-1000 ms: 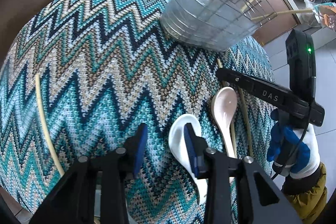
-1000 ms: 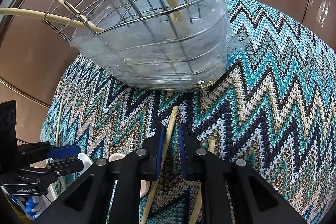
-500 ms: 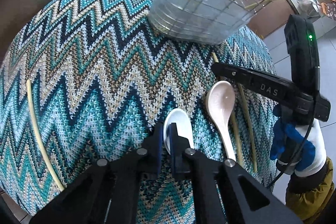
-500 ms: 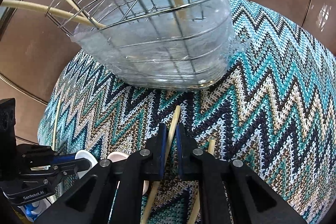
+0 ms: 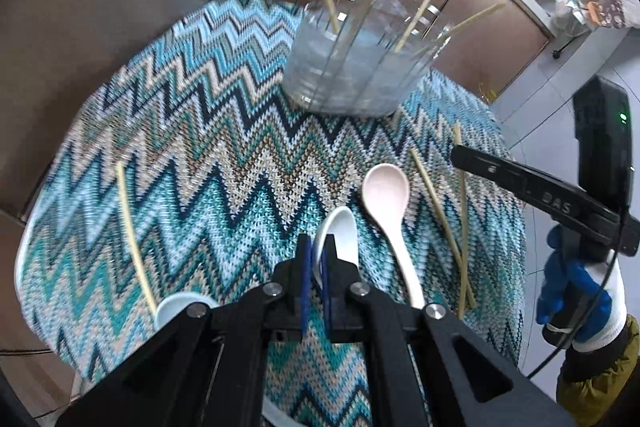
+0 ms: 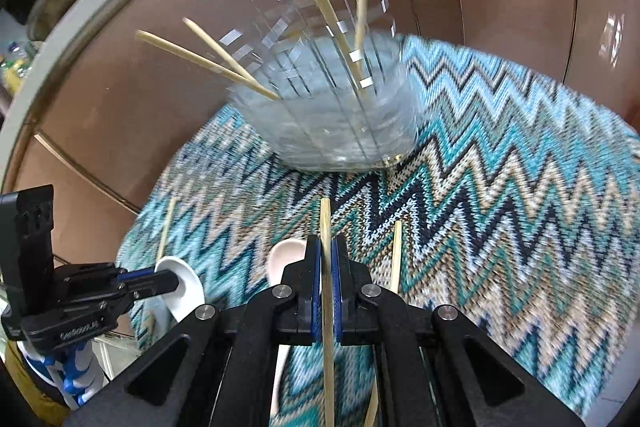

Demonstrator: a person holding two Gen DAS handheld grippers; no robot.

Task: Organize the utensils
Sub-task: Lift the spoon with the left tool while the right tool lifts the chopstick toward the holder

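Observation:
My left gripper [image 5: 315, 247] is shut on a white ceramic spoon [image 5: 340, 231] and holds it above the zigzag cloth; it shows from the side in the right wrist view [image 6: 182, 277]. My right gripper [image 6: 328, 251] is shut on a wooden chopstick [image 6: 326, 223], lifted off the cloth. The wire utensil holder [image 5: 356, 67] with a clear liner stands at the far side, several chopsticks leaning in it; it also shows in the right wrist view [image 6: 336, 123]. A pinkish spoon [image 5: 388, 199] lies on the cloth to the right of the white one.
Two chopsticks [image 5: 440, 211] lie right of the pinkish spoon, one more [image 5: 132, 235] at the left. Another white spoon bowl [image 5: 180, 307] peeks out by my left gripper's base. The teal zigzag cloth [image 5: 200, 147] covers a round table, brown cabinets behind.
Both grippers have risen from the cloth, the left with the white spoon, the right with the chopstick. The left gripper went from open around the spoon to shut on it.

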